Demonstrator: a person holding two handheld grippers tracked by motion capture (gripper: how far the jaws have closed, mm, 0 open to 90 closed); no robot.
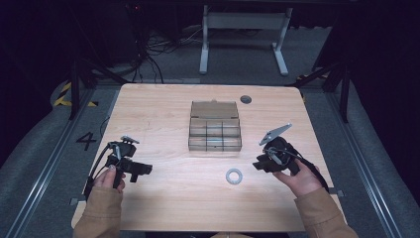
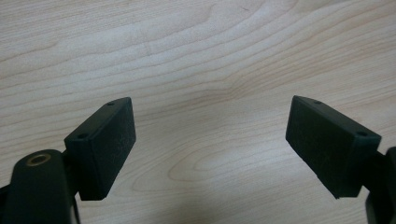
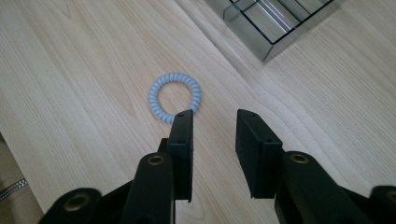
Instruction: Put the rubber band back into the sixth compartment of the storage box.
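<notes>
A pale blue-grey spiral hair ring point(image 1: 234, 176) lies flat on the wooden table point(image 1: 163, 109), in front of a clear plastic compartment box point(image 1: 215, 126). My right gripper point(image 1: 258, 163) hovers just right of the ring and points toward it. In the right gripper view the ring point(image 3: 155, 95) lies just beyond the left jaw tip, outside the narrow gap, and the right gripper point(image 3: 215, 114) is open and holds nothing. My left gripper point(image 1: 141, 169) sits at the table's near left. Seen in its own view, the left gripper point(image 2: 210, 100) is wide open over bare wood.
The box point(image 3: 280, 44) has several dividers and its lid stands open at the back. A small dark grey disc point(image 1: 245, 99) sits near the table's far edge. A white desk frame point(image 1: 242, 39) and cables stand on the floor beyond.
</notes>
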